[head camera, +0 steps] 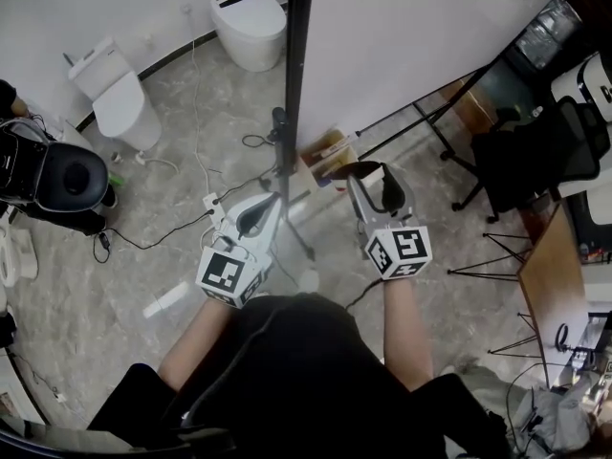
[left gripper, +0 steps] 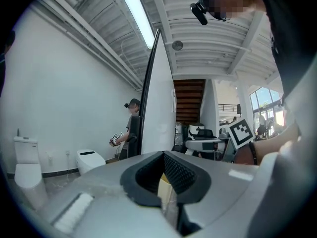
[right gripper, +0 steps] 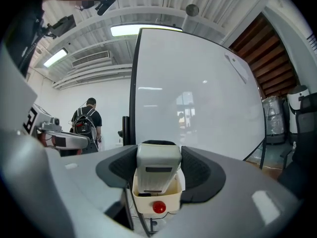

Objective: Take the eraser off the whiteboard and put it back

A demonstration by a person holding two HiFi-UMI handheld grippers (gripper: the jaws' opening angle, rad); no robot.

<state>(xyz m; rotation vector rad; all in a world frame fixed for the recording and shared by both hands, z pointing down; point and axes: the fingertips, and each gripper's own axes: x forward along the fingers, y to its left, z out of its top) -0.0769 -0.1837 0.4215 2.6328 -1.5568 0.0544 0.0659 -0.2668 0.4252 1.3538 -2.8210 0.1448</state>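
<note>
My right gripper [right gripper: 158,155] is shut on the pale grey eraser [right gripper: 157,170], which stands upright and fills the gap between both black pads. It points level at the whiteboard [right gripper: 198,83], a short way in front of the white face. In the head view the right gripper [head camera: 375,185] is just right of the board's black edge [head camera: 298,65]. My left gripper [head camera: 273,204] hovers to the left of that edge, its jaws meeting at the tips with nothing held. The left gripper view looks along the board's edge [left gripper: 157,108].
A cream box [right gripper: 156,202] with a red-capped marker sits below the eraser, by the board's foot [head camera: 330,156]. Two toilets [head camera: 251,22] [head camera: 120,94] and floor cables [head camera: 196,213] lie left. An office chair [head camera: 535,151] stands right. A person with a backpack [right gripper: 86,123] stands beyond.
</note>
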